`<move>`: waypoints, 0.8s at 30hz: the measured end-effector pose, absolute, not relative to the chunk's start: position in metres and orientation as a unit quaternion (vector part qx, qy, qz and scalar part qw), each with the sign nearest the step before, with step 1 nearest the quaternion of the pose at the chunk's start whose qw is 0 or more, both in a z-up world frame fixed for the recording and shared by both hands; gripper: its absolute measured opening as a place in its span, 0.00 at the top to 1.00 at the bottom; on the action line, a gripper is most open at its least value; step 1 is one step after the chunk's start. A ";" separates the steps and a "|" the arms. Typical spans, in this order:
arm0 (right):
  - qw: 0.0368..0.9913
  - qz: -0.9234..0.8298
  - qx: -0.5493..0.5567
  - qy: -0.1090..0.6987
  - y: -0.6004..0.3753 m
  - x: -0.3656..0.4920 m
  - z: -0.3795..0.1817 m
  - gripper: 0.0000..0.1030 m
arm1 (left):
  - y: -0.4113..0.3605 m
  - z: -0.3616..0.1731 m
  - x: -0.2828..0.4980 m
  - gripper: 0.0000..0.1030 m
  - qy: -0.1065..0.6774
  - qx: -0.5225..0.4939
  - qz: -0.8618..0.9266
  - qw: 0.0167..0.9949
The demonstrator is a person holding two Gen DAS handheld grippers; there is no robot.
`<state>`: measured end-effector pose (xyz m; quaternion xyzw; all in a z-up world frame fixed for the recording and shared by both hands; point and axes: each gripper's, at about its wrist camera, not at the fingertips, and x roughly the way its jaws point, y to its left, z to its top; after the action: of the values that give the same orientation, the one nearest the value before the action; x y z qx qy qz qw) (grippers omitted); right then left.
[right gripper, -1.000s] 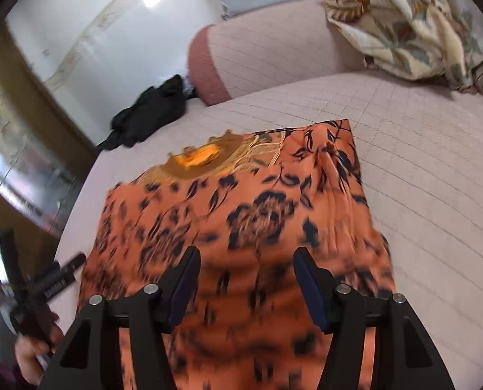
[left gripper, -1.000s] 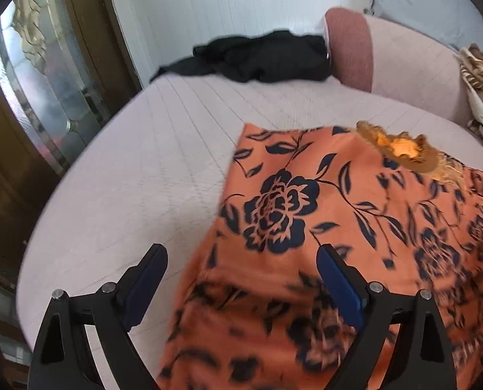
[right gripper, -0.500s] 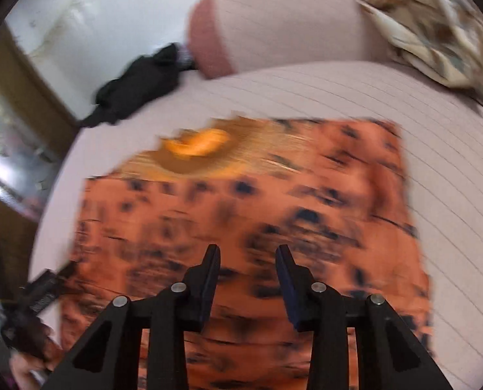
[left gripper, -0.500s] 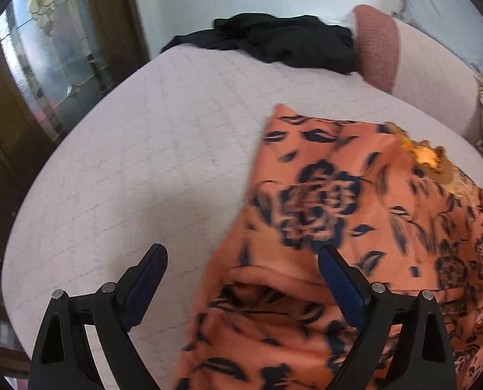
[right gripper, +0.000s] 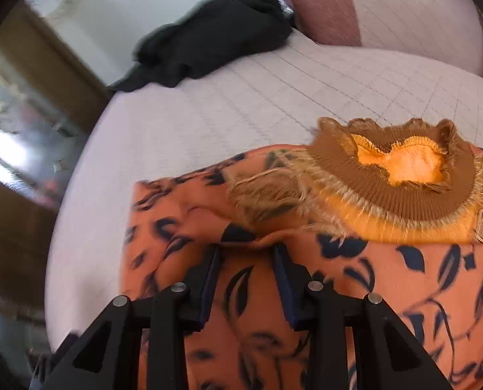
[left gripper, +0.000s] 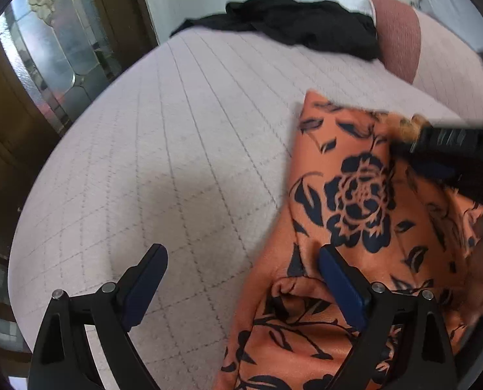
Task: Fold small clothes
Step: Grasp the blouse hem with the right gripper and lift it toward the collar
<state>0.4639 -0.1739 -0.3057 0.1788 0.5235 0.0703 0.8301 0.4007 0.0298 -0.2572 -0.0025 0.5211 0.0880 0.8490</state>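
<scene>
Orange floral garment (right gripper: 339,276) spread flat on the bed (left gripper: 182,149) for folding, right tool (right gripper: 246,260) narrowed around a raised fabric ridge, apparently pinching it; left tool (left gripper: 241,260) wide open, empty, straddling the garment's edge.

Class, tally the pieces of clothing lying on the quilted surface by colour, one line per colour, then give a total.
Orange floral garment: 1
Black garment: 1
Total: 2
</scene>
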 end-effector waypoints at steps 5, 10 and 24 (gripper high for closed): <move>0.829 0.060 0.211 0.514 -0.195 0.454 -0.286 0.64 | 0.041 -0.252 0.402 0.08 0.518 -0.026 0.090 0.850; 0.837 0.062 0.202 0.504 -0.236 0.408 -0.261 0.63 | 0.038 -0.247 0.399 0.08 0.506 -0.007 0.097 0.857; 0.816 0.057 0.211 0.535 -0.285 0.313 -0.267 0.63 | 0.029 -0.234 0.379 0.08 0.456 0.005 0.063 0.888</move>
<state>0.3126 -0.2848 -0.2673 0.2111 0.5351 0.0572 0.8160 0.3793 0.0286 -0.2338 0.0047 0.4564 0.0633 0.8875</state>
